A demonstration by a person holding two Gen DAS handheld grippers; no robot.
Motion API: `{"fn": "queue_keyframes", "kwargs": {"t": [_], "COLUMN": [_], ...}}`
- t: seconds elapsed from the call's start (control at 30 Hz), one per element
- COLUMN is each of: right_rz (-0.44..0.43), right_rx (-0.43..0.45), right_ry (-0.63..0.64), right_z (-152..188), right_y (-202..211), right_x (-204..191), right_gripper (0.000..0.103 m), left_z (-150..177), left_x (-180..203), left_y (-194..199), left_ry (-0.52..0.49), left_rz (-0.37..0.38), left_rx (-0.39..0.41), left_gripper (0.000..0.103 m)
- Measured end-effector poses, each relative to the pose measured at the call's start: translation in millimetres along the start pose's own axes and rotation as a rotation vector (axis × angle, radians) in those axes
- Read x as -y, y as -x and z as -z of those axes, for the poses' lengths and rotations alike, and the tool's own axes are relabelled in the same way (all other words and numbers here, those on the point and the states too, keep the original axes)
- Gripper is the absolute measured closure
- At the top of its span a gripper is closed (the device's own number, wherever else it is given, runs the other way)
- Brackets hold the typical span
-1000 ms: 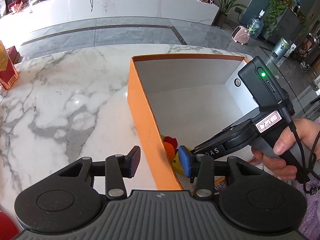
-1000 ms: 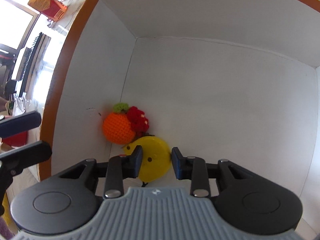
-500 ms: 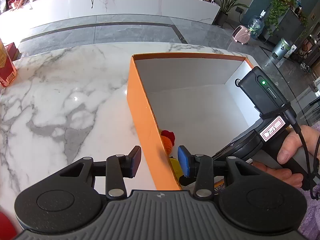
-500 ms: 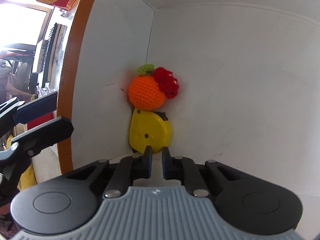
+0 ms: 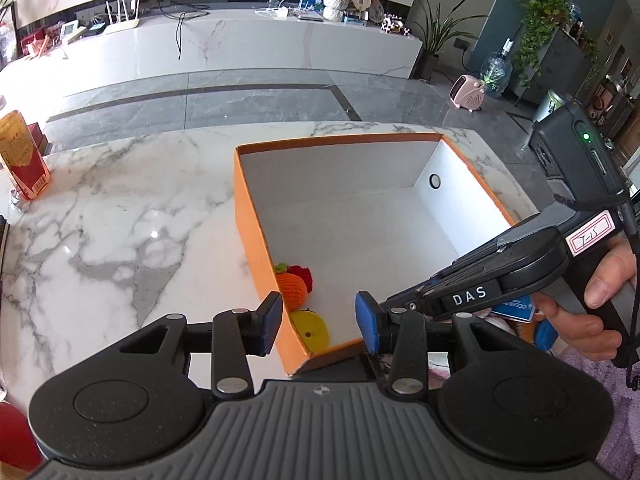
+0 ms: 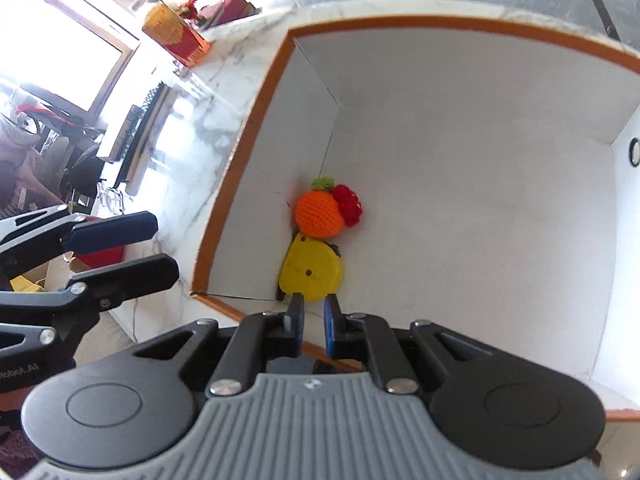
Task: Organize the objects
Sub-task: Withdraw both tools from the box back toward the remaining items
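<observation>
An orange box with a white inside stands on the marble table. In its near left corner lie a crocheted orange, a red crocheted piece and a yellow tape measure. My right gripper hovers over the box's near edge, just short of the tape measure. Its jaws are almost together, with a narrow gap and nothing in it. My left gripper is open above the box's near left corner, holding nothing. The crocheted orange and the tape measure show between its fingers.
A red and yellow carton stands at the table's far left edge. A person's hand holds the right gripper's handle at the right. Blue and purple things lie beneath it. A red object sits at the lower left.
The right gripper's jaws closed empty, leaving the tape measure in the corner, and it drew back and up from the box floor. The left gripper rose and pulled back.
</observation>
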State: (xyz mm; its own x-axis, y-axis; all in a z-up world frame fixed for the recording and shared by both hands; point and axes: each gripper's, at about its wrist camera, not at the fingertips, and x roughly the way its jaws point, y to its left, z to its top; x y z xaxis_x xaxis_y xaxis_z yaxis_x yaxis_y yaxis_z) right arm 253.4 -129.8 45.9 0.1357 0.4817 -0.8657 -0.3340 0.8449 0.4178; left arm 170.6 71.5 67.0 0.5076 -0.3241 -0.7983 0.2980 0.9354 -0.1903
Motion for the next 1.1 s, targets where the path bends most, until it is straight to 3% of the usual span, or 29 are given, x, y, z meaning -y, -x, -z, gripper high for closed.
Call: {"fn": "queue_keyframes", "kwargs": {"t": [0.07,0.13,0.2,0.43,0.6,0.7,0.73,0.87,0.97,1.1], "right_rz": [0.013,0.02,0.01,0.071,0.175,0.214,0.222,0.278,0.316,0.313], "right_rx": [0.08,0.147,0.207,0.345,0.357,0.346,0.343,0.318,0.323,0.304], "right_ry": [0.018,0.032,0.034,0.011,0.016,-0.004,-0.004,0.015,0.026,0.008], "right_z": [5.3,5.0,33.8,102.9,140.5,156.3,160.4,167.5,169.2,167.4], "right_y": [16.9,1.4,28.2,23.7,-5.0,-21.1,-25.2,-44.7,-52.5,-57.6], "right_x": [-13.5,-19.6,2.4,4.7,4.7,6.0,6.4,6.5,9.0,14.5], "right_gripper": [0.089,0.089,0.089,0.087,0.07,0.045,0.041,0.037,0.026,0.022], "left_z": [8.6,18.9,31.3,80.2,114.3,129.6,132.3,145.4,148.2,149.6], "left_x": [11.4,21.2,28.7,33.4,34.5,33.9,33.4,42.1,46.5,51.7], "left_y": [12.6,21.9,27.6,11.4,-6.6,-16.6,-19.7,-25.6,-29.4,-36.8], "left_ry": [0.006,0.013,0.022,0.157,0.234,0.28,0.286,0.284,0.272,0.257], "left_rz": [0.007,0.012,0.019,0.01,-0.012,-0.028,-0.033,-0.072,-0.083,-0.091], "left_rx": [0.022,0.038,0.045,-0.028,-0.076,-0.098,-0.105,-0.118,-0.114,-0.123], "left_gripper": [0.056,0.056,0.056,0.055,0.046,0.041,0.04,0.035,0.031,0.029]}}
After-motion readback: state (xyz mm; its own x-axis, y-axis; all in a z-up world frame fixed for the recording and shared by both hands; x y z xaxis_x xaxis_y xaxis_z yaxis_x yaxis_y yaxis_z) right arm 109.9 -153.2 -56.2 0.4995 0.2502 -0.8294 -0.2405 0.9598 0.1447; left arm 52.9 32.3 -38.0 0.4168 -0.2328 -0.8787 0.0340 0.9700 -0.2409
